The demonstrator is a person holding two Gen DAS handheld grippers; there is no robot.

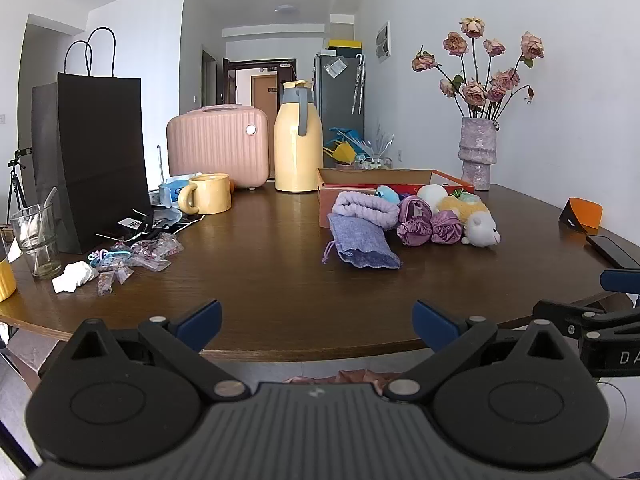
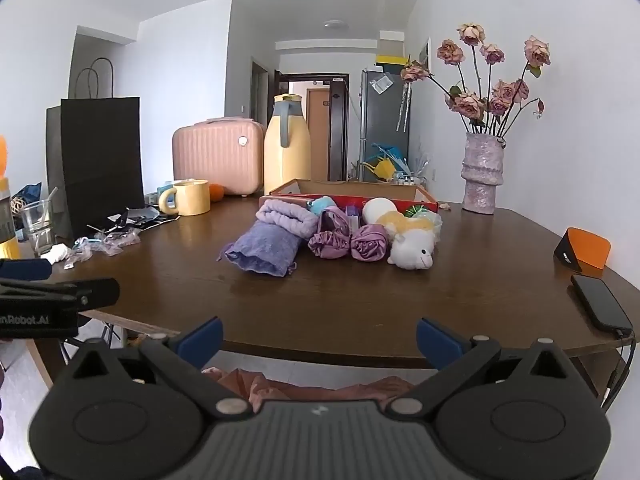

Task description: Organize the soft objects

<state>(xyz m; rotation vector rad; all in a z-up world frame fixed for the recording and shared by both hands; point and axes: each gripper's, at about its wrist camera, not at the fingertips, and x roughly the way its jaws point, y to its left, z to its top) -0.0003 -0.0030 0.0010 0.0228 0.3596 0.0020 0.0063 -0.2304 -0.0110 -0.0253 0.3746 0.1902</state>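
Observation:
A heap of soft things lies mid-table in front of a red cardboard box (image 1: 328,188) (image 2: 400,200): a blue-violet drawstring pouch (image 1: 362,245) (image 2: 264,254), a rolled lilac towel (image 1: 366,208) (image 2: 286,216), two purple satin bundles (image 1: 430,230) (image 2: 348,242) and a white-and-yellow plush animal (image 1: 480,226) (image 2: 412,248). A white ball (image 1: 432,194) (image 2: 379,208) and a blue soft toy (image 2: 322,204) rest at the box's front. My left gripper (image 1: 318,322) hangs open over the near table edge, well short of the heap. My right gripper (image 2: 320,338) is open too, equally far back, holding nothing.
On the wooden table (image 1: 272,280) stand a yellow mug (image 1: 208,193), a yellow thermos jug (image 1: 298,140), a pink case (image 1: 218,146), a black paper bag (image 1: 100,152), a glass (image 1: 34,236) and small plastic packets (image 1: 136,254). A vase of dried roses (image 2: 482,172), a phone (image 2: 600,306) and an orange-black object (image 2: 584,254) sit at the right.

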